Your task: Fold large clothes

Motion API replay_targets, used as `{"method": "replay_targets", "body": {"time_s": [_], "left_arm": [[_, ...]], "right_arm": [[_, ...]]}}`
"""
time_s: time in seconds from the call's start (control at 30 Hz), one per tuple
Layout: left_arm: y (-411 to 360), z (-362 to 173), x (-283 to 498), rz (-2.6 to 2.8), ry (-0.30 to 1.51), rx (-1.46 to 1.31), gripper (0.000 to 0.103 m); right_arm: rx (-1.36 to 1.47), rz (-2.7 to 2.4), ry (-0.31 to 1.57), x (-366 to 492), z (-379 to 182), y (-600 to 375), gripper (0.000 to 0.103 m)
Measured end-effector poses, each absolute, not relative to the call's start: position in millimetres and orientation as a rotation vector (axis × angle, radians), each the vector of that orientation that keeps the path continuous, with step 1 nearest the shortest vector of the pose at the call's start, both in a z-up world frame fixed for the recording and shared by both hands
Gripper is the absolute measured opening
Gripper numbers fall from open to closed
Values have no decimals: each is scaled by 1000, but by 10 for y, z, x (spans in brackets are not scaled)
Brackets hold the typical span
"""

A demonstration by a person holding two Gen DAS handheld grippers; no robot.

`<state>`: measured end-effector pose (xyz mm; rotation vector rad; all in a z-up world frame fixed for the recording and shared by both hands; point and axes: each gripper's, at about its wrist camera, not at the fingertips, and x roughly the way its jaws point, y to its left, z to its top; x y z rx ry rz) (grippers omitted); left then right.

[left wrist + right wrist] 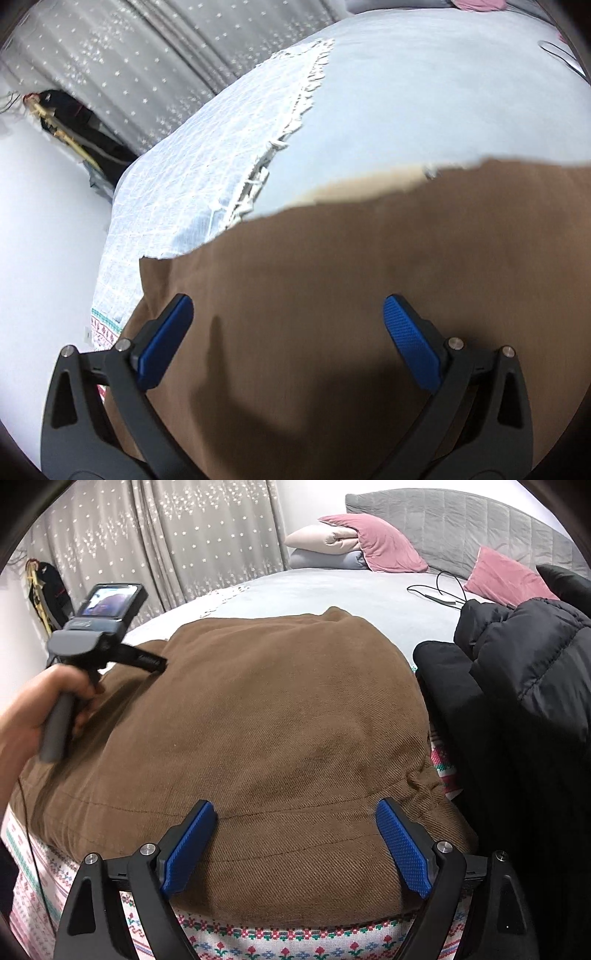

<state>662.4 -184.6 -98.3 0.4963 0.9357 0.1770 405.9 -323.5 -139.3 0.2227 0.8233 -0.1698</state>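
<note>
A brown corduroy garment [258, 709] lies spread flat on the bed, over a cross-stitch patterned blanket [258, 941]. My right gripper [295, 806] hovers open over the garment's near hem, with nothing between its blue pads. In the left wrist view, my left gripper [288, 302] is open wide above the same brown garment [332, 314], near its left edge, and holds nothing. The right wrist view shows a hand [29, 709] holding the left gripper [151, 661] over the garment's far left side.
A black puffer jacket [517, 686] is piled to the right of the garment. Pink pillows [380, 542] and a cable [439, 590] lie further up the pale blue sheet [332, 590]. A white fringed cloth [221, 140] covers the bed's left part. Grey curtains [147, 55] hang behind.
</note>
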Motion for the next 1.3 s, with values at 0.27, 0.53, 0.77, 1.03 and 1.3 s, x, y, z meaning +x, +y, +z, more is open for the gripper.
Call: {"method": "replay_targets", "body": {"time_s": [0.27,0.53,0.77,1.03,1.3], "left_arm": [[-1665,-814,6423,94,962,345,101],[-1757,-907,4664,-176,941,453,101],[-1618,-1169,4332,-59,895,408,102],[-1600,-1351,4510,-3,870,359,103],[-1470,-1058,4218,-10,831,290,101]], "right_arm": [[219,-155,814,4069,-1415,-3239,96],[228,-156,810,4085,-1410,-3241,96],[221,-145,808,4102,-1432,-3234,97],[205,-132,807,4110,-1469,-3259,99],[326,-109,808,4067,-1313,-3396,99]]}}
